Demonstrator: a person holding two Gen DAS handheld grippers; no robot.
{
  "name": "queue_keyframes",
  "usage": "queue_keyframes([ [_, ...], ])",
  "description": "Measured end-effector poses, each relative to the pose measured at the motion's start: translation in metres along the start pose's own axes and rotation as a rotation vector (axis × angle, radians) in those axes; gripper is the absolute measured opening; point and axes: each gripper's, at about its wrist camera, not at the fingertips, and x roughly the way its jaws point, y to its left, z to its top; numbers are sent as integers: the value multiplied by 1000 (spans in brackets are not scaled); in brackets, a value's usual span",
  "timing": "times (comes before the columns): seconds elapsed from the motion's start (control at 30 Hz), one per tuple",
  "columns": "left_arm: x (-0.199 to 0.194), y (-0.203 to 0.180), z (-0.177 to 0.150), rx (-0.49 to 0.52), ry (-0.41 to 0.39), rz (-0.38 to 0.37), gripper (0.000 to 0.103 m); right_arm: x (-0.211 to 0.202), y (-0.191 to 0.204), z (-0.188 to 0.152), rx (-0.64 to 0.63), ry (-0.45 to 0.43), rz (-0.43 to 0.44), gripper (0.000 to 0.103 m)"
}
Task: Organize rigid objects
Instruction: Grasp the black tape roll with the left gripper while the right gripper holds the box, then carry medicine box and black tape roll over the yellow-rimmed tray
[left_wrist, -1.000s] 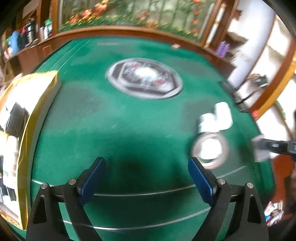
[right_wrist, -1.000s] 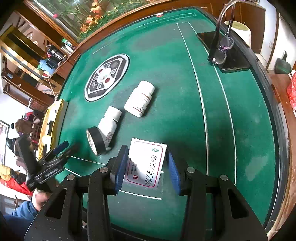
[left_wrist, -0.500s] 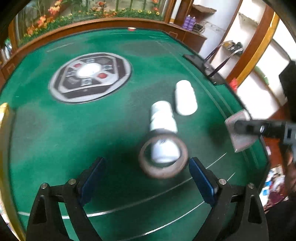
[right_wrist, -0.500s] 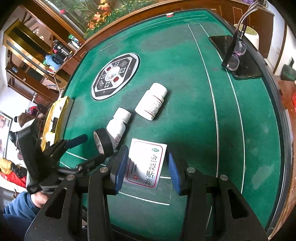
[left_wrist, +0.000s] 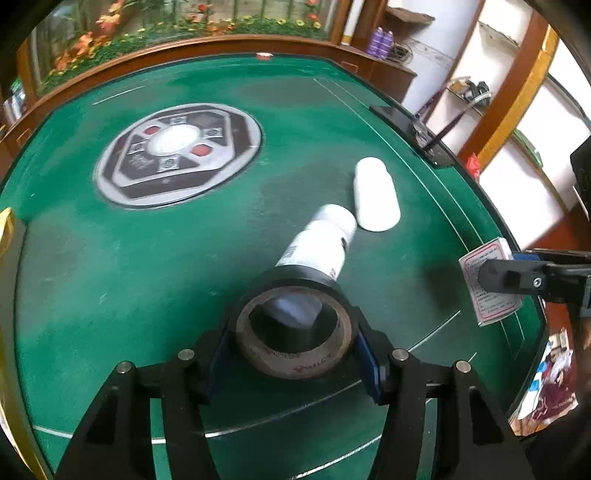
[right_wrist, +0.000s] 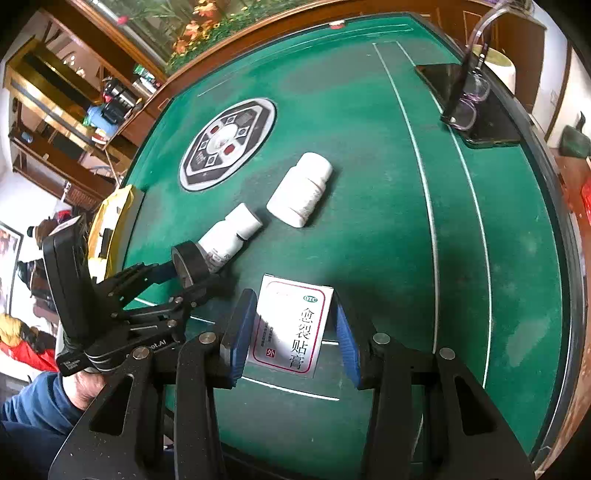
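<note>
Left gripper (left_wrist: 293, 341) closing on tape (left_wrist: 293, 334), pads touching; could roll into bottle (left_wrist: 317, 245) at 12 o'clock. Right gripper (right_wrist: 291, 334) clamped on box (right_wrist: 291, 330).

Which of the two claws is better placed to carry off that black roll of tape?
Left. The left gripper is closing with the black tape roll between its blue pads, against the slimmer white plastic bottle. The right gripper is already clamped on the flat white medicine box.

The left gripper (left_wrist: 293, 341), jaws closing around a black tape roll (left_wrist: 293, 332), hangs above the green desk (left_wrist: 110, 277); two white bottles (left_wrist: 375, 195) lie beyond.
</note>
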Motion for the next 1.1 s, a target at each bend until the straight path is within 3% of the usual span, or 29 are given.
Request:
queue_keyframes([
  [0.3,-27,4,-13,-19,-52,27,59,17,29,0,-86,39,20,41],
  [1.1,-80,62,-42,-161,-139,154,59,48,106,-11,-274,99,61,42],
])
